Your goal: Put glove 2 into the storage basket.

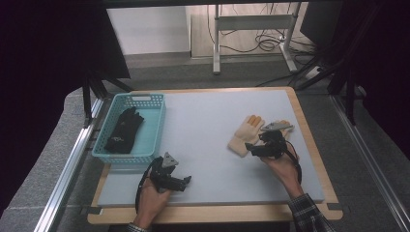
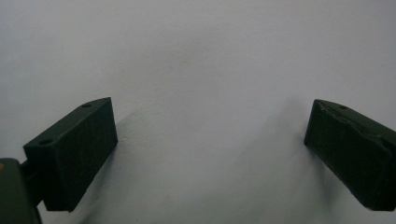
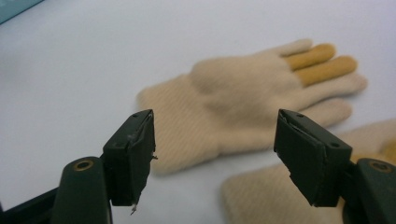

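From above, the right gripper [image 1: 252,147] hangs over the wrist end of a cream glove [image 1: 245,134] lying flat on the grey mat [image 1: 203,125], toward the mat's right side. The right gripper view adds what the overhead camera misses: a second cream glove [image 3: 266,196] lies just beside the first [image 3: 243,100], and two fingers of the first are darker yellow. That gripper [image 3: 215,154] has its jaws spread wide with nothing between them; the glove lies beyond and below them, untouched.

The left gripper [image 1: 186,181] rests near the front edge of the mat, well apart from the gloves. In its own view the left gripper [image 2: 210,140] is released too, its jaws wide over bare mat.

From above, the second glove is mostly hidden behind the right gripper and hand, and in the right gripper view it is cut off at the lower edge.

A blue basket [image 1: 145,104] sits at the mat's left edge with a black glove [image 1: 124,130] inside. A table frame and loose cables stand on the floor beyond.
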Tool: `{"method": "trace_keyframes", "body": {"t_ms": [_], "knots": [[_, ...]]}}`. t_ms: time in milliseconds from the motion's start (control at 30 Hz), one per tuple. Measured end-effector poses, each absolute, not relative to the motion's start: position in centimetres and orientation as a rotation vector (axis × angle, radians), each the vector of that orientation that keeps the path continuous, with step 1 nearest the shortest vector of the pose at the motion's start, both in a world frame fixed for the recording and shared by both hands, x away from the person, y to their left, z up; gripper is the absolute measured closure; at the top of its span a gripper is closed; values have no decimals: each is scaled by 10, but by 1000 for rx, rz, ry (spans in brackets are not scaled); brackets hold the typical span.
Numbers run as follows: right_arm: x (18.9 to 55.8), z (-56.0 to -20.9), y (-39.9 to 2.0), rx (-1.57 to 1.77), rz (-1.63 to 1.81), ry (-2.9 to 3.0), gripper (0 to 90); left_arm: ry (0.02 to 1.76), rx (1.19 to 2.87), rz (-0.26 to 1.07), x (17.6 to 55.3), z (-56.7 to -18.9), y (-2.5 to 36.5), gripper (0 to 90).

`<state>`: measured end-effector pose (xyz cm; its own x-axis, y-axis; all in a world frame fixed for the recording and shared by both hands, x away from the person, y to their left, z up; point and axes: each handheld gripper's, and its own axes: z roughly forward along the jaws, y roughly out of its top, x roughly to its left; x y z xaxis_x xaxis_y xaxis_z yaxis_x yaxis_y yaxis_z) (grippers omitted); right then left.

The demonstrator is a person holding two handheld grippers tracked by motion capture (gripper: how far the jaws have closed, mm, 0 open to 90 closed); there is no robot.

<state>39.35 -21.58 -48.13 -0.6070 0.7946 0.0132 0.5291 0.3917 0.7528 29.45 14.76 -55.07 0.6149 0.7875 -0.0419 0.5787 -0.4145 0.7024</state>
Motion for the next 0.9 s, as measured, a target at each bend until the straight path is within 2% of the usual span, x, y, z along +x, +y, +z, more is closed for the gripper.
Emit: {"method": "trace_keyframes", "body": {"t_ms": [233, 500, 633, 700, 833, 900], "knots": [[424, -481, -203, 1179, 1011, 2282, 292, 1064, 2152, 388, 294, -550, 148, 29], [460, -504, -185, 1254, 906, 2277, 190, 1064, 2152, 388, 294, -550, 148, 29], [470, -514, -178, 1259, 860, 2297, 182, 1064, 2152, 389, 294, -550, 148, 29], [472, -517, -176, 1234, 842, 2310, 220, 1063, 2152, 389, 294, -550, 148, 28], [468, -517, -173, 1182, 822, 2349, 420, 1064, 2153, 389, 294, -550, 148, 29], [466, -517, -174, 1165, 837, 2358, 480, 1064, 2152, 389, 294, -550, 148, 29]]}}
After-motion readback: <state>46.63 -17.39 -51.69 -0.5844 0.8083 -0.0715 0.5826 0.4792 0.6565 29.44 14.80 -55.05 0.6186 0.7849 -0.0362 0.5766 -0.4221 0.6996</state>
